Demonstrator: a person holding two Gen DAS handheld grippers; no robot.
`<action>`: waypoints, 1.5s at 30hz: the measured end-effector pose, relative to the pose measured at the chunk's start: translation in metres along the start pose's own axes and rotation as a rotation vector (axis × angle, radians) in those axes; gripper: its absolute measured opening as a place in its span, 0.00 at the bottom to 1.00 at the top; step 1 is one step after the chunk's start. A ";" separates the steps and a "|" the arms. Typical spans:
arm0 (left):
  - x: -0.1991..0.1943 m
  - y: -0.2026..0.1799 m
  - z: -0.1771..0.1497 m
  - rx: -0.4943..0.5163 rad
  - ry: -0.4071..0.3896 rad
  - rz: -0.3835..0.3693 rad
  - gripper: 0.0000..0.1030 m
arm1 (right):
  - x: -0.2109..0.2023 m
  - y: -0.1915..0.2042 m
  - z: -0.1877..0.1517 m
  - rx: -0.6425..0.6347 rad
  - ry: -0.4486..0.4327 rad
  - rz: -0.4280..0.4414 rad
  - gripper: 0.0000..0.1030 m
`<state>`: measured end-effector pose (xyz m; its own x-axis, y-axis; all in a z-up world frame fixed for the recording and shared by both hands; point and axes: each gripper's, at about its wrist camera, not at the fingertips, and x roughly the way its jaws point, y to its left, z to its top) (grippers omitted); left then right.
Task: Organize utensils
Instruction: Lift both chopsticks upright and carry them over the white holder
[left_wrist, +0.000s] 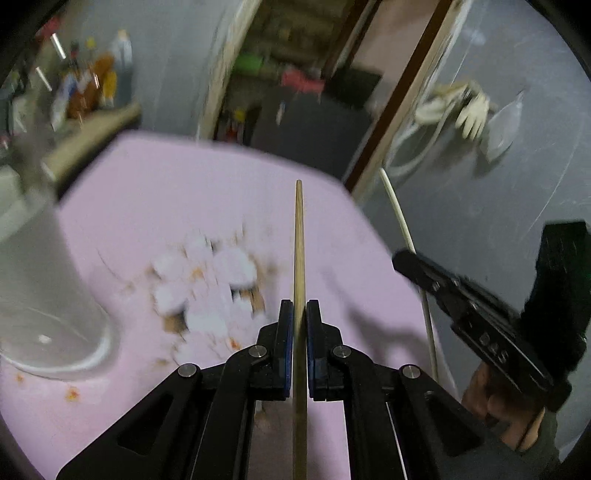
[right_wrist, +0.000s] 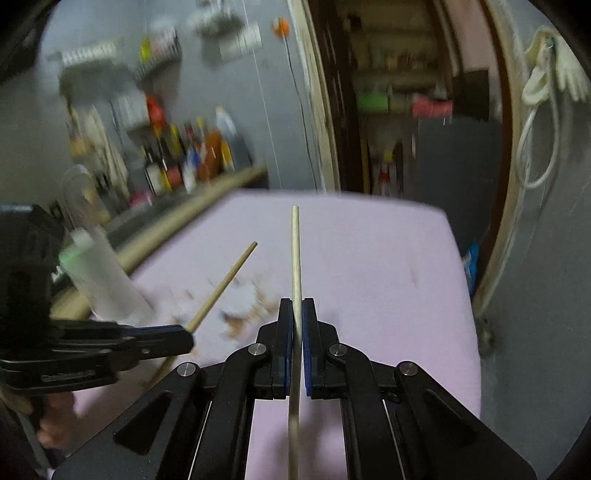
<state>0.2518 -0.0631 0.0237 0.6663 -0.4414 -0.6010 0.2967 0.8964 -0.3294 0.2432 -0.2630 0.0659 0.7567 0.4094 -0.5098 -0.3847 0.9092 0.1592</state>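
My left gripper (left_wrist: 299, 303) is shut on a tan wooden chopstick (left_wrist: 299, 243) that points straight ahead over the pink table (left_wrist: 155, 192). My right gripper (right_wrist: 296, 302) is shut on a paler white chopstick (right_wrist: 295, 251), also pointing forward. In the left wrist view the right gripper (left_wrist: 402, 258) shows at the right edge with the white chopstick (left_wrist: 402, 229) running through it. The right wrist view has the left gripper (right_wrist: 184, 338) at the left, the tan chopstick (right_wrist: 225, 284) sticking out of it. A clear tall cup (left_wrist: 48, 295) stands at the table's left, cup (right_wrist: 107, 280).
White pieces and orange crumbs (left_wrist: 207, 280) lie blurred on the table's middle. A counter with several bottles (right_wrist: 192, 155) runs behind the table at the left. A doorway (right_wrist: 406, 110) opens behind; a white hose and glove (left_wrist: 461, 110) hang on the grey wall at the right.
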 end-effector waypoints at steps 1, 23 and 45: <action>-0.007 -0.004 0.000 0.013 -0.046 0.007 0.04 | -0.009 0.007 0.001 -0.005 -0.048 -0.002 0.03; -0.189 0.070 0.047 -0.005 -0.713 0.206 0.04 | -0.043 0.147 0.079 0.001 -0.641 0.241 0.03; -0.167 0.204 0.042 -0.143 -0.813 0.324 0.04 | 0.054 0.205 0.061 0.032 -0.701 0.181 0.03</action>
<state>0.2294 0.1952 0.0876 0.9989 0.0475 0.0048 -0.0427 0.9344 -0.3536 0.2372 -0.0498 0.1229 0.8480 0.4958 0.1872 -0.5281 0.8202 0.2200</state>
